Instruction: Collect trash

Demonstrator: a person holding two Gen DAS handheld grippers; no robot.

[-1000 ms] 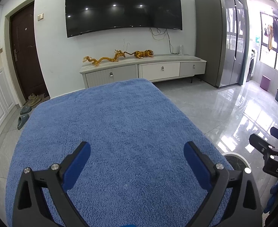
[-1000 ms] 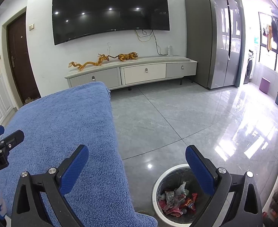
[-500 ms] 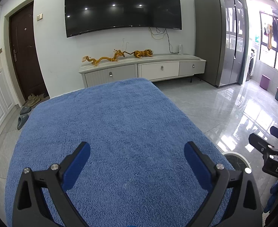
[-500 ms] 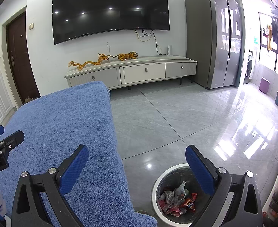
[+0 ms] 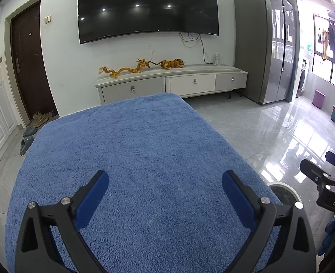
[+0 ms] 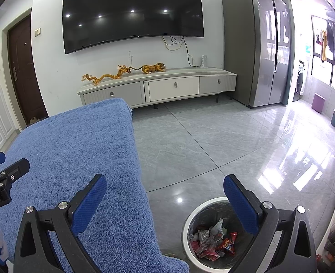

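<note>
1. The left tongs (image 5: 165,193) hung with jaws wide apart and nothing between them, over the blue towel (image 5: 133,150) covering the tabletop.
2. The right tongs (image 6: 165,195) were likewise spread and held nothing, above the towel's right edge and the grey floor (image 6: 213,141).
3. The trash (image 6: 213,241), crumpled wrappers, lay inside the white bin (image 6: 188,218) on the floor just beside the tabletop.

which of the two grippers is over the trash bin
The right gripper: its right finger hangs above the white bin of wrappers. The left gripper sits over the blue towel.
</note>
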